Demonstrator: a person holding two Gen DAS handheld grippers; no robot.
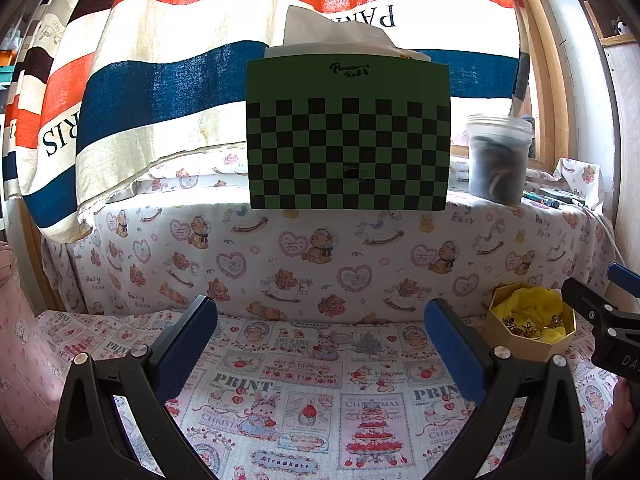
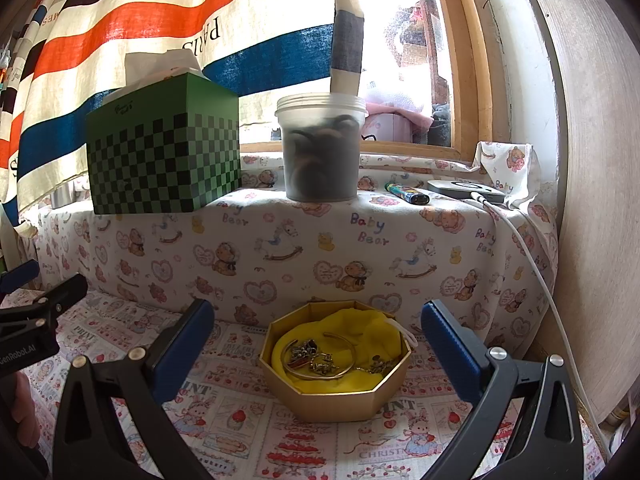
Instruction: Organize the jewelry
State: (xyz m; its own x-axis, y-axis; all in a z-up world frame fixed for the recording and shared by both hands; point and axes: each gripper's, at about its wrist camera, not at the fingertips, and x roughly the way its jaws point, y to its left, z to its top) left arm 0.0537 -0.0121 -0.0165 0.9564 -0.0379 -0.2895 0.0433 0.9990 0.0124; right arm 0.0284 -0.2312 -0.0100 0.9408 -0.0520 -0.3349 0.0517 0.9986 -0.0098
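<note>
Item: gold octagonal box (image 2: pixel 335 384), lower centre of the right wrist view, resting on the printed surface (image 2: pixel 240 432). Contents: bangles and charms (image 2: pixel 320 356) tangled on yellow cloth (image 2: pixel 360 330), likely padding. Right claw (image 2: pixel 314 344) spread wide, empty, framing the box, probably for reaching in. Left claw (image 1: pixel 320 340) likewise spread, empty, box at its lower right.

Sunlit wooden-framed window (image 2: pixel 464 80), striped curtain (image 2: pixel 120 40) drawn across it, bear-print cloth (image 2: pixel 320 248) over the ledge

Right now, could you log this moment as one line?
left gripper: open, empty | right gripper: open, facing gold box | jewelry: in box
</note>
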